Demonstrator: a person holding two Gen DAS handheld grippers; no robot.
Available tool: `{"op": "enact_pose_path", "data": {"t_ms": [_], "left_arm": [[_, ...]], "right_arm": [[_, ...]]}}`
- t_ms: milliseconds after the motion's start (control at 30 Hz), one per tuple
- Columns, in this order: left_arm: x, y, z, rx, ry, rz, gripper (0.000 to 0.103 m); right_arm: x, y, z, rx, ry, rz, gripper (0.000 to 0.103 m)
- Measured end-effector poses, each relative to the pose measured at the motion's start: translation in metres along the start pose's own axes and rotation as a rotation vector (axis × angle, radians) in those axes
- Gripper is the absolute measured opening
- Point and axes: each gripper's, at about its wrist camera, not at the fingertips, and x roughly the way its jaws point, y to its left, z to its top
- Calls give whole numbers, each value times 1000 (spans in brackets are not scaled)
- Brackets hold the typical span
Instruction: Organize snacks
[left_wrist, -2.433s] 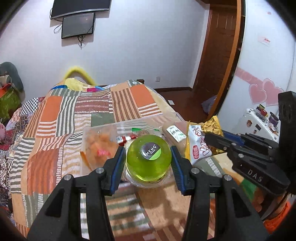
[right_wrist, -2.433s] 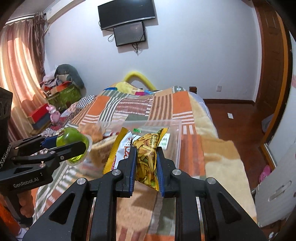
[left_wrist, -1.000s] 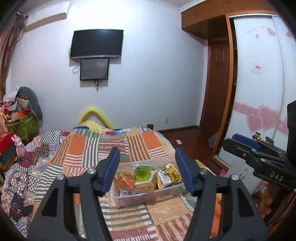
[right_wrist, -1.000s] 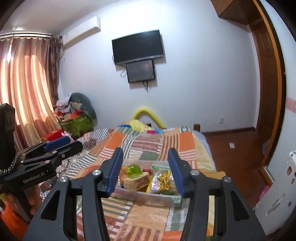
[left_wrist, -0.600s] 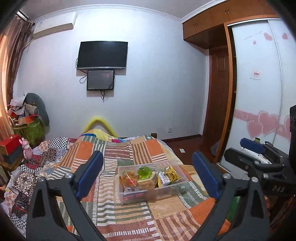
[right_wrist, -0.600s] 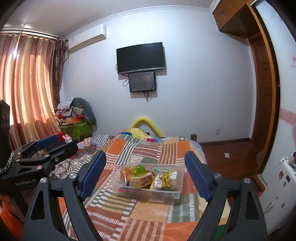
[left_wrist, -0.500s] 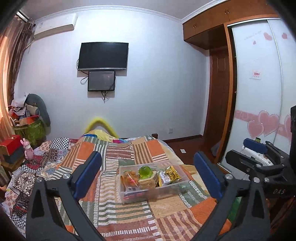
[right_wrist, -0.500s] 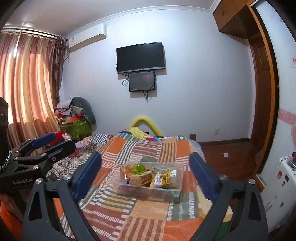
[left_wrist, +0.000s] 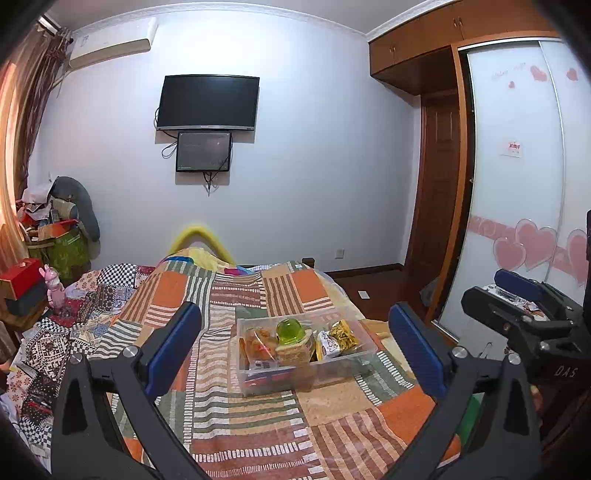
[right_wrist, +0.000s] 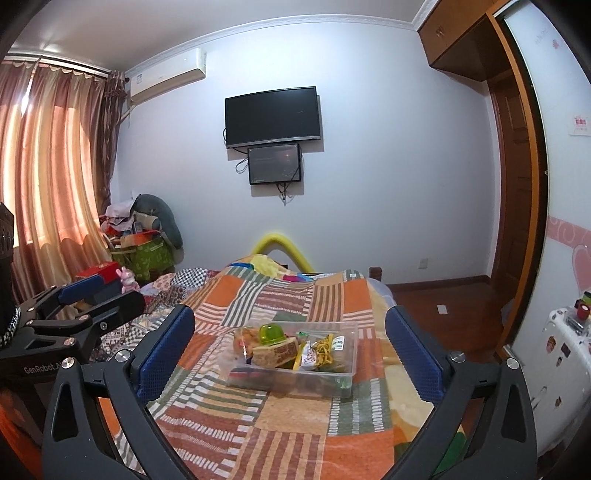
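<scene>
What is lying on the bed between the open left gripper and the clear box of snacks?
Nothing but bare patchwork blanket. In the left wrist view, the left gripper stands open and the snack box sits apart, farther up the bed.

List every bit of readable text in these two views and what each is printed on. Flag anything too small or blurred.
"DAS": on the body of the right gripper, seen in the left wrist view.
"GenRobot.A", cut off at the jaw in front: on the body of the left gripper, seen in the right wrist view.
Red sign on the wardrobe door: too small to read.
Snack packets in the clear bin: print too small to read.
</scene>
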Motion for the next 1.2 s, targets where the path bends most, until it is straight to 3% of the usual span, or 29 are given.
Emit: {"op": "enact_pose_path", "data": {"t_ms": [1200], "left_arm": [[0, -6, -1, -5, 9, -12, 103]], "right_arm": [[-6, 1, 2, 17, -6, -4, 103]]}}
